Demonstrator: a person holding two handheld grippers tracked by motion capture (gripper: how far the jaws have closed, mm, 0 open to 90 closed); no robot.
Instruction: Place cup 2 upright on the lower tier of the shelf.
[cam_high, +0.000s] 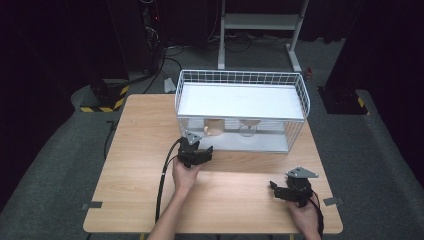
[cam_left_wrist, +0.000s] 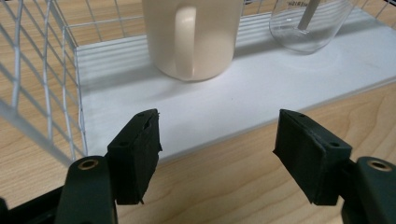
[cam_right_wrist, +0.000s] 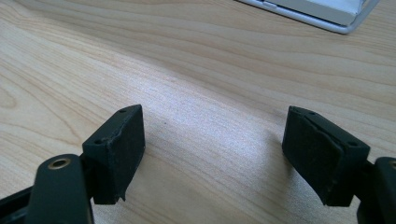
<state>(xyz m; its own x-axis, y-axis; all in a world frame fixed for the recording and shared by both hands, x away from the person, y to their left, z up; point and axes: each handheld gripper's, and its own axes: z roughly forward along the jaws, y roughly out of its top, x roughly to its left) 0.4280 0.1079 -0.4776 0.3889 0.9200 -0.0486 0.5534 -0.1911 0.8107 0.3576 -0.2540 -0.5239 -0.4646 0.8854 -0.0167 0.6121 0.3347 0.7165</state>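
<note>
A white wire rack (cam_high: 300, 95) with a white top shelf stands at the back of the wooden table (cam_high: 140, 150). On its lower white shelf (cam_left_wrist: 243, 98) a beige mug (cam_high: 215, 128) (cam_left_wrist: 191, 37) stands upright with its handle facing me. A clear glass (cam_high: 247, 129) (cam_left_wrist: 308, 23) with a stick in it stands to the mug's right. My left gripper (cam_high: 201, 150) (cam_left_wrist: 217, 126) is open just in front of the shelf's edge, pointing at the mug, with nothing between its pads. My right gripper (cam_high: 277, 190) (cam_right_wrist: 215, 126) is open over bare wood at the near right.
The rack's wire side wall (cam_left_wrist: 42, 79) runs along the left of the left gripper view. Its front corner (cam_right_wrist: 327, 14) lies at the top right of the right gripper view. A metal stand (cam_high: 260, 22) and cables sit on the dark floor behind the table.
</note>
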